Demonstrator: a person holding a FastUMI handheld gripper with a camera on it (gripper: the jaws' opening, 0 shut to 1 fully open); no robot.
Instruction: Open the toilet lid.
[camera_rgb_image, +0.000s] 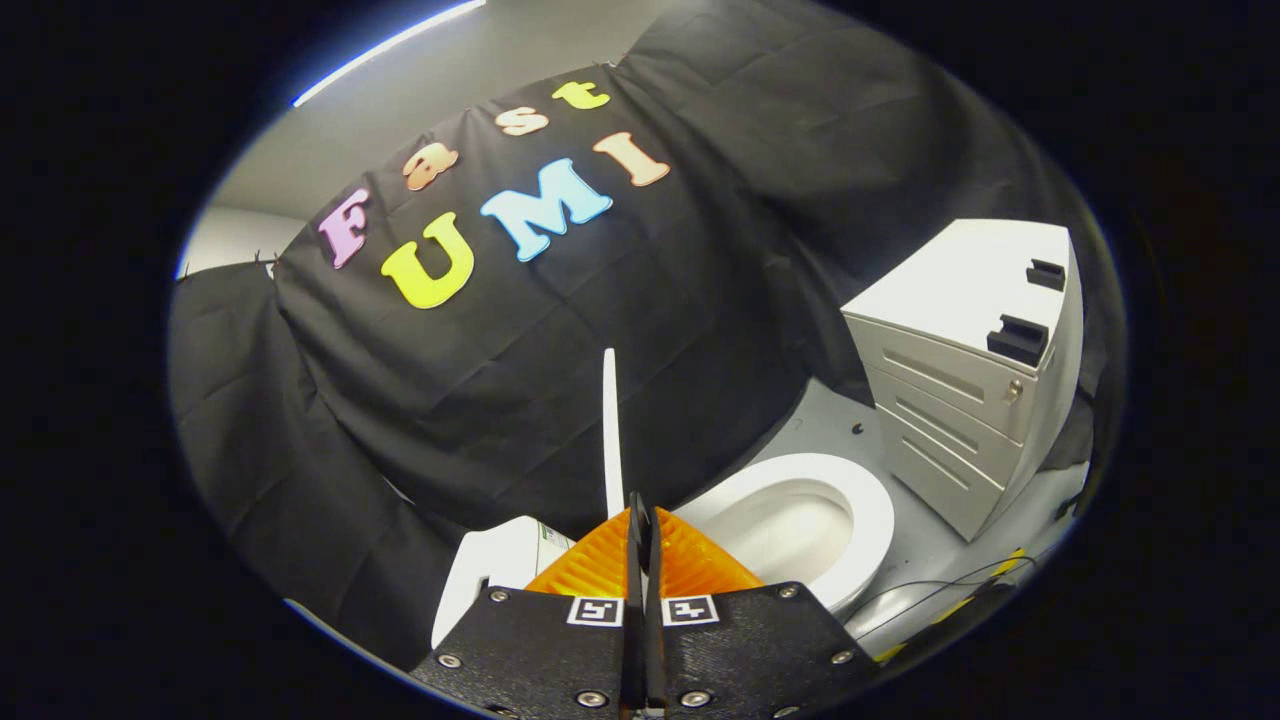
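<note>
White lid (611, 430) upright, clamped in tool (640, 530)

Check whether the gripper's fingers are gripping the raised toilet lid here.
Touching. In the gripper view the lid stands edge-on, its lower edge running down between the orange fingers of the gripper, which are closed against it with no gap.

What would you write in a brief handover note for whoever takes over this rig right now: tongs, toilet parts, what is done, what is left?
Tongs: fingers closed on the thin edge of the white toilet lid, which stands upright, edge-on, rising ahead of the fingers.
Toilet: seat down, bowl exposed, just right of the tongs; tank to their left.
White drawer cabinet stands beyond the toilet, on the right.
Done: lid raised off the seat.
Left: probably lean the lid back toward the tank, then release.
</note>
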